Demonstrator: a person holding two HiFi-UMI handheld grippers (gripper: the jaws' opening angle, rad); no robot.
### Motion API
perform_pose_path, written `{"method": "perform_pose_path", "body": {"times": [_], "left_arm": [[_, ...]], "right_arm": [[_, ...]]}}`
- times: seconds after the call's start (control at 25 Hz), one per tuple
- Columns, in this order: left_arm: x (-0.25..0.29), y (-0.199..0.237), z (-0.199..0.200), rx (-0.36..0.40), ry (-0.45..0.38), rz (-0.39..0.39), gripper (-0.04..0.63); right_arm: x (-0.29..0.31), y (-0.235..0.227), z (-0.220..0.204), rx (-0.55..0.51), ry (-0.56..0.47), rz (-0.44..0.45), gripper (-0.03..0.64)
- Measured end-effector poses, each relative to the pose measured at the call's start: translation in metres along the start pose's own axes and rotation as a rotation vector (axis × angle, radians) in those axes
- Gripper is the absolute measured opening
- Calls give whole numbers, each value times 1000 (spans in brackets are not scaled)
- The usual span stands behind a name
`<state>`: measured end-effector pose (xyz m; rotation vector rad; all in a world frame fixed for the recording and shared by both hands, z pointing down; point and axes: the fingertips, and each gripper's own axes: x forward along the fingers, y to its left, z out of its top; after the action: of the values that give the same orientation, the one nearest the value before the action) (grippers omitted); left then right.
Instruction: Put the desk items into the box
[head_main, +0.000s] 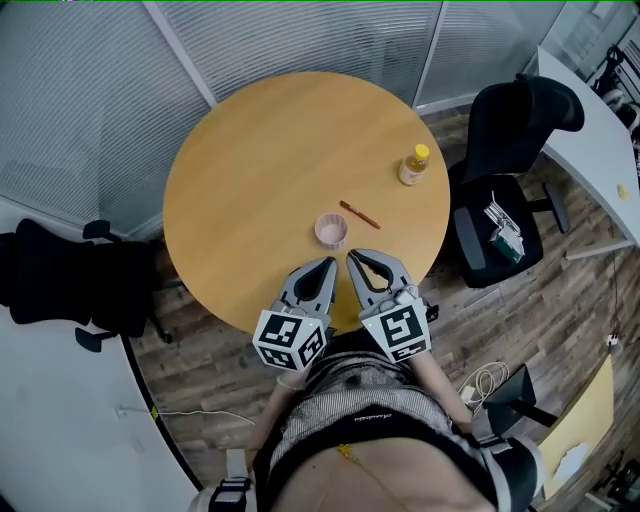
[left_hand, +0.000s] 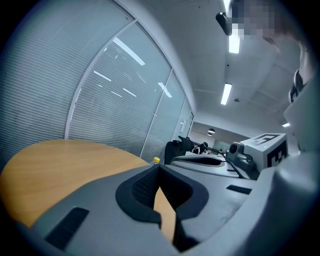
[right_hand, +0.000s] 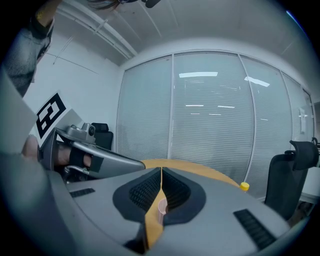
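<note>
Glass partitions hung with pale blinds curve round a round wooden table (head_main: 250, 160), with a black office chair (head_main: 510, 150) just beyond its right edge. Three items lie on the right half of the top, well apart from one another: a small pink round dish (head_main: 331, 230) nearest the person, a thin brown stick-like pen (head_main: 359, 214) just past it, and a small bottle with a yellow cap (head_main: 414, 165) standing upright near the far right rim. No box shows in any view, so where the items are to go cannot be told. The left gripper (head_main: 326, 264) and the right gripper (head_main: 356, 260) hover side by side over the near edge, tips almost touching and pointing slightly downward toward the dish. Each has its jaws pressed together with nothing between them, probably because no item has been picked yet. The pink dish sits straight ahead of the right gripper's closed tips, which makes it the likely first pick; the jaws would need to part before reaching it.
</note>
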<state>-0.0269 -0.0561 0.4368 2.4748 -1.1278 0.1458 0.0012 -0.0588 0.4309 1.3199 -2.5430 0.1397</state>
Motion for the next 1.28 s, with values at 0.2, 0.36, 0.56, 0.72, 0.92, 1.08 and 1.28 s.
{"method": "perform_pose_path", "body": {"times": [0.2, 0.36, 0.56, 0.72, 0.92, 1.08, 1.28], "left_arm": [[1, 20, -1, -1, 8, -10, -2], [-4, 33, -1, 9, 13, -30, -2], [-9, 45, -1, 9, 20, -38, -3], [-6, 46, -2, 16, 23, -30, -2], [0, 44, -1, 11, 16, 8, -3], [6, 43, -1, -11, 1, 76, -3], [9, 39, 2, -43, -26, 160, -3]], "right_arm": [[20, 6, 1, -18, 9, -2, 23], [33, 15, -1, -22, 18, -16, 23], [43, 24, -2, -14, 30, -21, 23], [45, 25, -6, -20, 42, 3, 23], [46, 19, -4, -41, 39, 46, 23], [47, 10, -1, -57, 33, 109, 23], [47, 0, 8, -93, 13, 190, 23]]}}
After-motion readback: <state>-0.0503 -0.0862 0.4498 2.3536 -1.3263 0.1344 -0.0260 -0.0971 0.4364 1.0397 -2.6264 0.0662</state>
